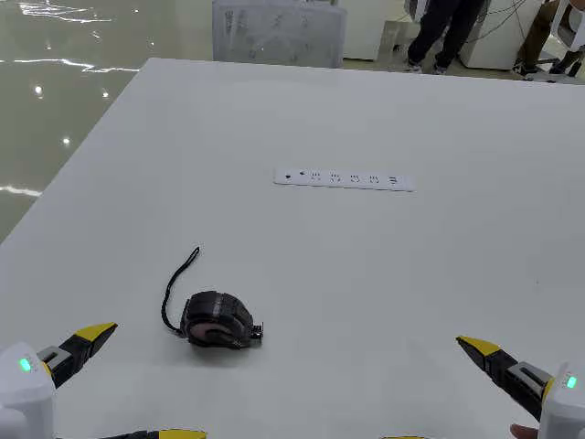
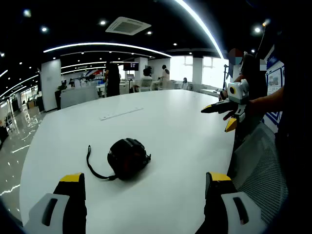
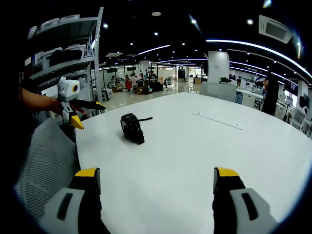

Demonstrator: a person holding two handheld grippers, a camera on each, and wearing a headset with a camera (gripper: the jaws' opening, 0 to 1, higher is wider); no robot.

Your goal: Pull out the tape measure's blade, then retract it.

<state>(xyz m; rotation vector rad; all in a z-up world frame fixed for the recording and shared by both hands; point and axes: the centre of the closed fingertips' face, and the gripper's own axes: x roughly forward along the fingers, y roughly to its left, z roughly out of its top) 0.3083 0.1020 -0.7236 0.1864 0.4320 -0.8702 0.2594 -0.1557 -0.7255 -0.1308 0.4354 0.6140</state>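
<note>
The left tool (image 2: 145, 178) and the right tool (image 3: 156, 171) both hang with jaws spread, holding nothing. The tape measure (image 2: 127, 157) rests on the white surface (image 1: 366, 274) just ahead of the left tool and well apart from the right tool, its blade drawn in.

Left of the tape measure (image 1: 218, 320), the left tongs (image 2: 145, 178) have black jaws with bright yellow tips, grey pads and a white body with a little green light. Right of the tape measure, the right tongs (image 3: 156, 171) look just the same. The person wears dark clothes.
</note>
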